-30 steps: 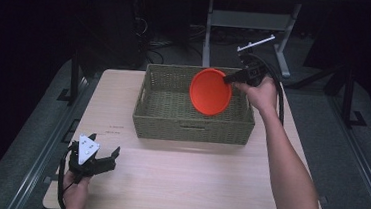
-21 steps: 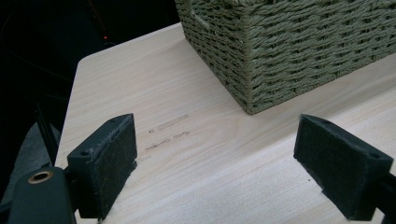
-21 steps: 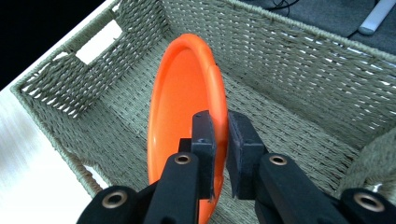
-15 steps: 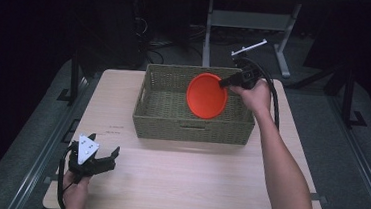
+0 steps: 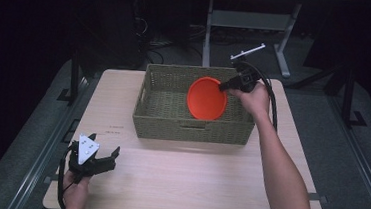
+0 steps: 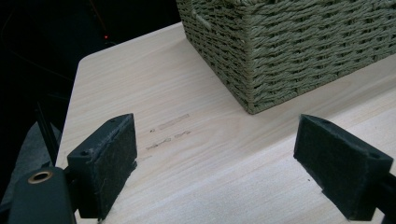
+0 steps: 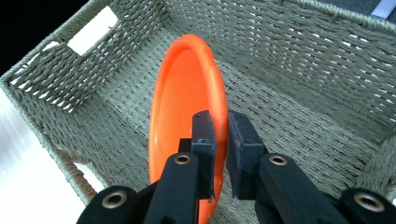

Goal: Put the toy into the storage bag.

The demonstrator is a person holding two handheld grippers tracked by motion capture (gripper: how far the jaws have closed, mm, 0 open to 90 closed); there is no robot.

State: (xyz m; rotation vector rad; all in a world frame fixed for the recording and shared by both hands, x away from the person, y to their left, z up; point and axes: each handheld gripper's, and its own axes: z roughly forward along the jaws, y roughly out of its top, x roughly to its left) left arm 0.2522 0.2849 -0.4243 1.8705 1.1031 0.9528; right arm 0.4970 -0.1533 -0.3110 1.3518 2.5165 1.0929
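plate (image 7: 184,107), orange, looks light, stiff, slick plastic; right gripper (image 7: 218,133) pinches its rim tight at frame centre, above the basket (image 7: 322,70).

High view looks down from afar; both gripper views sit close, sharing the basket (image 5: 158,102)

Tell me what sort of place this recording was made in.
Probably a lab or recording workspace, not a home: a light wooden table with a woven basket, dark surroundings, and metal stand legs and cables on the floor behind.
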